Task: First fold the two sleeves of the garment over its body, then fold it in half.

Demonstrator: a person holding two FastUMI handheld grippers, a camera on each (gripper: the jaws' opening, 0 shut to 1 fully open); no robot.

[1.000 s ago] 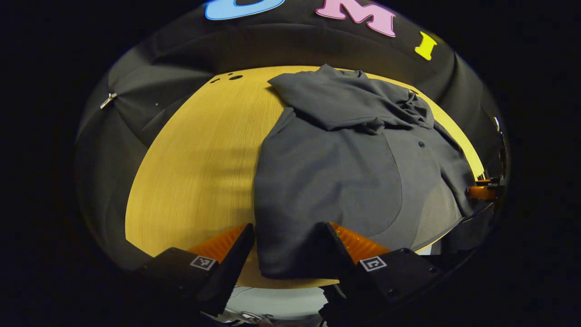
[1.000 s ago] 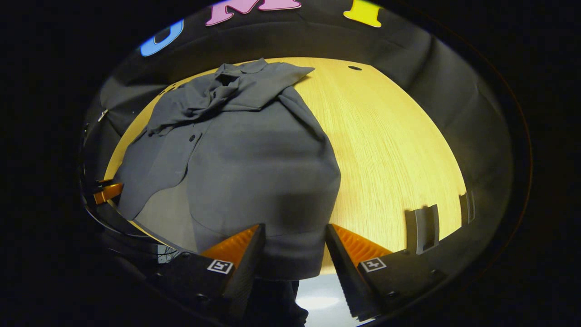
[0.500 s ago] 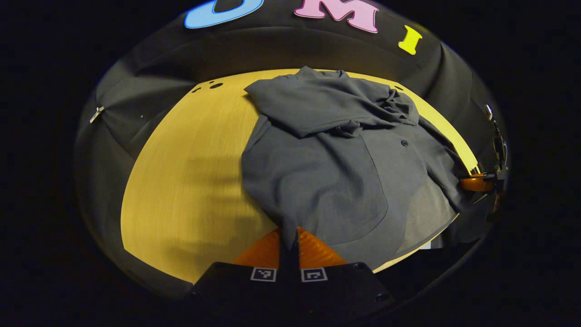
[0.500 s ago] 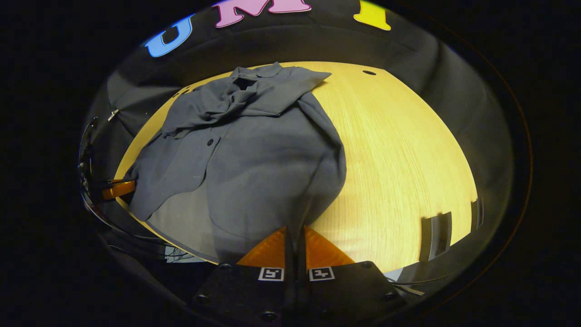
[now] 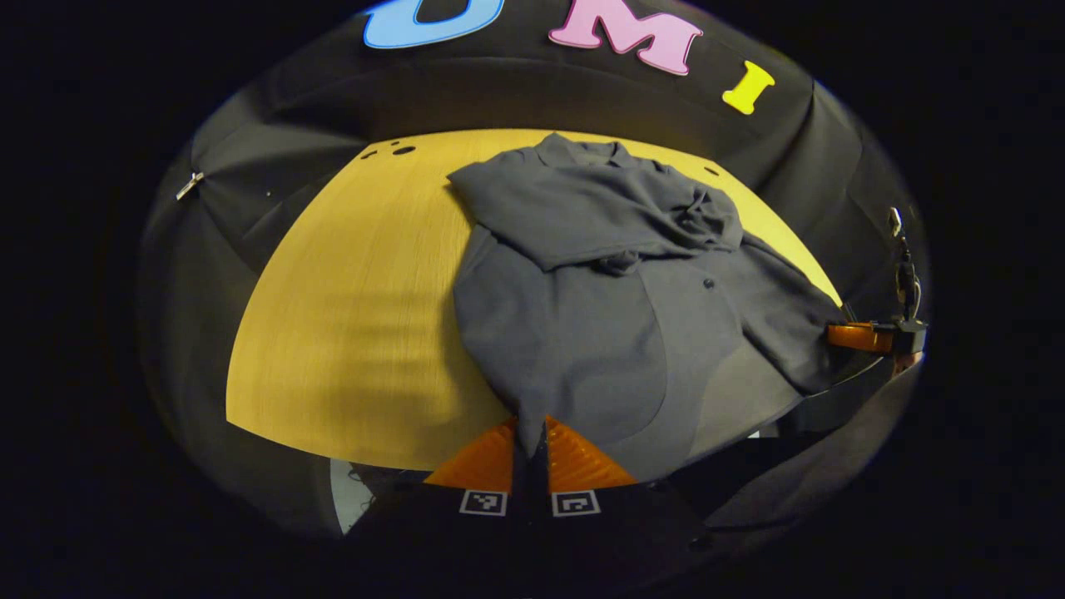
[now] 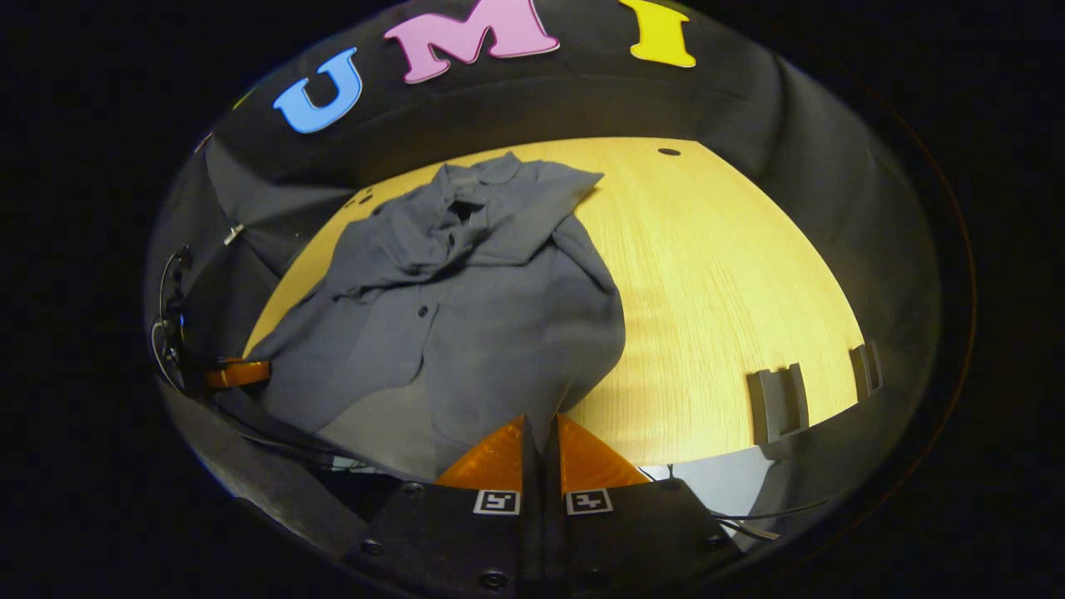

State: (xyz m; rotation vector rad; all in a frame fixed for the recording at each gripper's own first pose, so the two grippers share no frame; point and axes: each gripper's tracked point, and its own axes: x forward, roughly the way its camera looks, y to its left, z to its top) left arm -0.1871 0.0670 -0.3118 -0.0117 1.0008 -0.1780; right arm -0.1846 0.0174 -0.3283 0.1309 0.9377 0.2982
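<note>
A dark grey button shirt lies on the yellow wooden table, collar at the far side, both sleeves folded over its chest. My left gripper is shut on the shirt's near hem corner and holds it raised off the table. In the right gripper view the same shirt spreads ahead, and my right gripper is shut on the other hem corner, also lifted. Each gripper appears far off in the other's view, the right gripper at the right edge and the left gripper at the left edge.
The table's near edge runs just ahead of the right gripper. Two grey brackets stand on that edge to the right. Small holes mark the far left corner. Black cloth walls the booth behind.
Both grippers went from open astride the hem to shut on it, then lifted the hem corners; the cloth now pulls up into peaks at each grip.
</note>
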